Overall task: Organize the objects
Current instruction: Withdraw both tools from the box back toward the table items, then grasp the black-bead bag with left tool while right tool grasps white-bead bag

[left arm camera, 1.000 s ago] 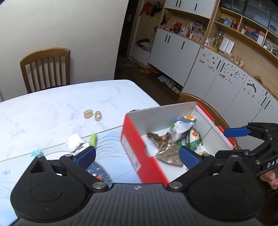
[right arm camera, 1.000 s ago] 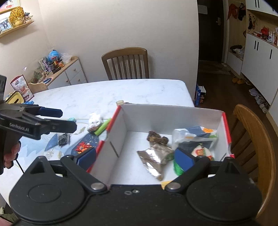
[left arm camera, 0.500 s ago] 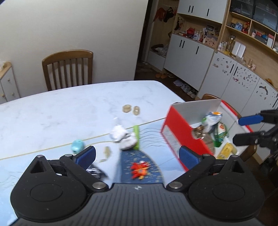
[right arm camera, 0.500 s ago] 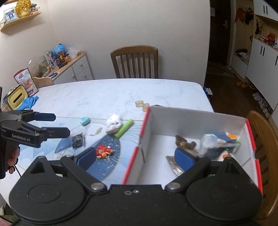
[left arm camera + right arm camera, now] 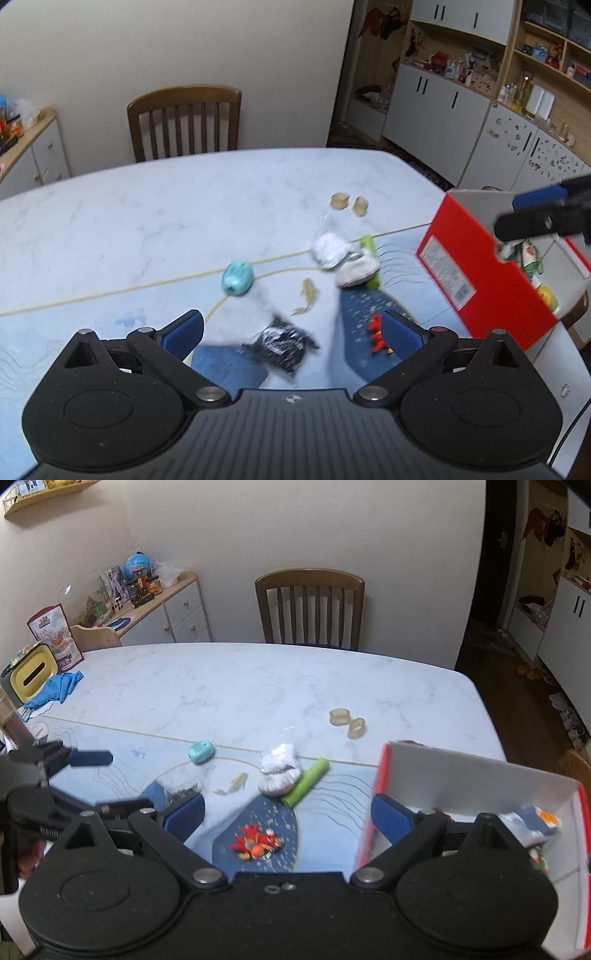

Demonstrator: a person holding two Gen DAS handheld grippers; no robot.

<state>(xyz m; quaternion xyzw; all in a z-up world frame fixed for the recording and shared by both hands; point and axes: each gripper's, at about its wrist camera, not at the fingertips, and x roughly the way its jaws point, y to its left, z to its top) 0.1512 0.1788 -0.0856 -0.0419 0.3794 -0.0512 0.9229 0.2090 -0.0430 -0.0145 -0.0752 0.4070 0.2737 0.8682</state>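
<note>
Loose items lie on the blue mat: a black-filled clear packet (image 5: 280, 343) (image 5: 181, 794), a teal capsule (image 5: 237, 277) (image 5: 201, 752), two white bags (image 5: 332, 251) (image 5: 279, 757), a green tube (image 5: 369, 258) (image 5: 306, 781), a red toy (image 5: 256, 843) and two pale rings (image 5: 340, 717). The red box (image 5: 480, 273) (image 5: 480, 775) holding wrappers stands at the right. My left gripper (image 5: 291, 332) (image 5: 110, 781) is open, and the black packet lies on the table between its fingers. Just left of the box, above the red toy, my right gripper (image 5: 288, 812) (image 5: 546, 218) hangs open and holds nothing.
A wooden chair (image 5: 309, 609) stands at the table's far side. A yellow tissue box (image 5: 33, 670) and a blue glove (image 5: 55, 688) lie at the far left of the white marble table (image 5: 240, 679). A small straw-coloured scrap (image 5: 232, 784) lies near the white bags.
Both grippers have swung left, away from the box, which now sits at the right edge of both views. The left gripper now frames the black packet. Both stay open.
</note>
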